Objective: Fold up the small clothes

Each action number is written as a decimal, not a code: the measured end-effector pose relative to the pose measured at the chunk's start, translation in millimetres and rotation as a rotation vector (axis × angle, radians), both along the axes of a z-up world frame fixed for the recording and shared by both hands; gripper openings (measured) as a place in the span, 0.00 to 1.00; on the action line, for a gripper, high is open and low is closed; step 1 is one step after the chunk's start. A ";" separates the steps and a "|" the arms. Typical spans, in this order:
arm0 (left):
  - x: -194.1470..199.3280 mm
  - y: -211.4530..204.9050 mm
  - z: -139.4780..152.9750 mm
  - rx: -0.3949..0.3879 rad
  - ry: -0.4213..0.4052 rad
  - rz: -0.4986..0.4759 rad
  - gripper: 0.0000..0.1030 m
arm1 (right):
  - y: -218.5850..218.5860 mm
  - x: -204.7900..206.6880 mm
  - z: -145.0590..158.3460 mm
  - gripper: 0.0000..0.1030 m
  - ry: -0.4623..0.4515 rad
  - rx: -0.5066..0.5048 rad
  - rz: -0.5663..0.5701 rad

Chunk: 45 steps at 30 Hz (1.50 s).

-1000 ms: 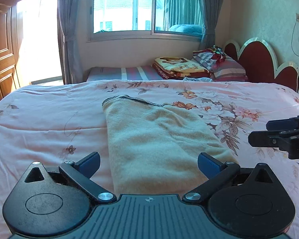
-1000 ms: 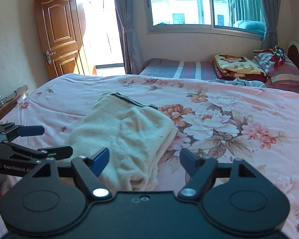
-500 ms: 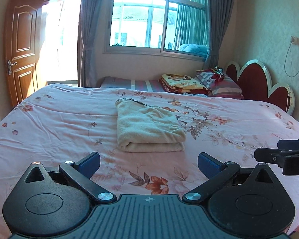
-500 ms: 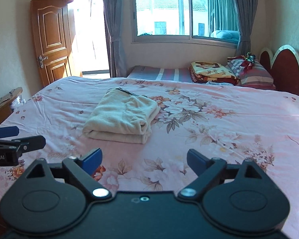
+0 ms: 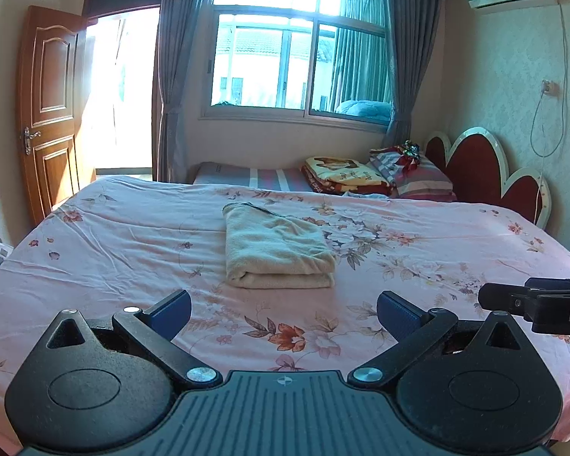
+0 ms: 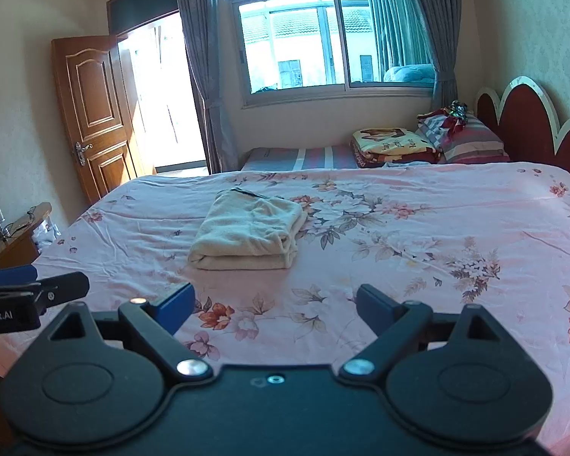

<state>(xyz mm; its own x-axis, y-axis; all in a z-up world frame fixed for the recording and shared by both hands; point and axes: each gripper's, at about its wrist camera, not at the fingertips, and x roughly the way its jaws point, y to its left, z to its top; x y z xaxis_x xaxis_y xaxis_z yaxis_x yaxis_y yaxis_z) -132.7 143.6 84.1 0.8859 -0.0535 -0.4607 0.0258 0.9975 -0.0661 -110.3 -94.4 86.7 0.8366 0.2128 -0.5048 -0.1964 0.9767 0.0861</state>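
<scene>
A cream garment point(image 5: 275, 250) lies folded in a neat rectangle on the pink floral bedspread point(image 5: 114, 243); it also shows in the right wrist view point(image 6: 247, 233). My left gripper point(image 5: 284, 313) is open and empty, held above the near part of the bed, well short of the garment. My right gripper point(image 6: 275, 307) is open and empty too, at a like distance. Each gripper shows at the edge of the other's view: the right one point(image 5: 535, 304) and the left one point(image 6: 34, 292).
Folded blankets and pillows point(image 5: 376, 176) are stacked on a second bed by the window. A red scalloped headboard point(image 5: 486, 171) stands at the right. A wooden door point(image 5: 49, 110) is open at the left. A small side table point(image 6: 15, 235) stands left of the bed.
Both grippers have drawn back and up from the garment, which now lies folded and farther away in both views. Jaws stayed open.
</scene>
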 end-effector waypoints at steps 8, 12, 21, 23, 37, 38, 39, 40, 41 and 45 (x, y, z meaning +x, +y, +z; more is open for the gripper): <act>4.4 -5.0 4.5 0.005 -0.008 -0.012 1.00 | -2.9 -5.4 2.8 0.88 -0.001 0.061 0.009; 8.5 -7.4 5.9 0.006 -0.010 -0.022 1.00 | -0.4 -4.8 1.2 0.88 -0.003 0.047 -0.001; 10.4 -10.2 8.6 0.037 -0.023 -0.027 1.00 | 3.7 -2.9 1.3 0.88 -0.017 0.049 -0.003; 10.7 -8.3 8.9 0.031 -0.021 -0.028 1.00 | 6.2 -2.4 0.8 0.88 -0.019 0.042 -0.004; 15.1 -4.9 8.2 0.022 -0.020 -0.027 1.00 | 12.1 3.2 1.3 0.88 -0.027 0.036 -0.007; 15.0 -4.9 8.2 0.023 -0.019 -0.027 1.00 | 12.2 3.8 1.2 0.88 -0.027 0.036 -0.006; 15.1 -4.9 8.3 0.024 -0.020 -0.026 1.00 | 12.2 3.8 1.2 0.88 -0.026 0.037 -0.005; 16.0 -4.2 8.3 0.024 -0.019 -0.026 1.00 | 12.4 3.3 1.2 0.88 -0.027 0.036 -0.007; 15.8 -4.3 8.3 0.024 -0.019 -0.027 1.00 | 12.3 3.3 1.2 0.88 -0.027 0.036 -0.007; 18.4 -2.8 7.5 0.026 -0.020 -0.022 1.00 | 12.9 7.2 0.4 0.88 -0.023 0.035 -0.007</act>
<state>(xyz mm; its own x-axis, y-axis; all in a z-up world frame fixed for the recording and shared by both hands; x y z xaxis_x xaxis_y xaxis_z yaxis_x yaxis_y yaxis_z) -114.3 140.8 91.6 0.8936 -0.0612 -0.4447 0.0486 0.9980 -0.0397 -103.1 -81.5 87.1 0.8496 0.2243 -0.4773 -0.1922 0.9745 0.1158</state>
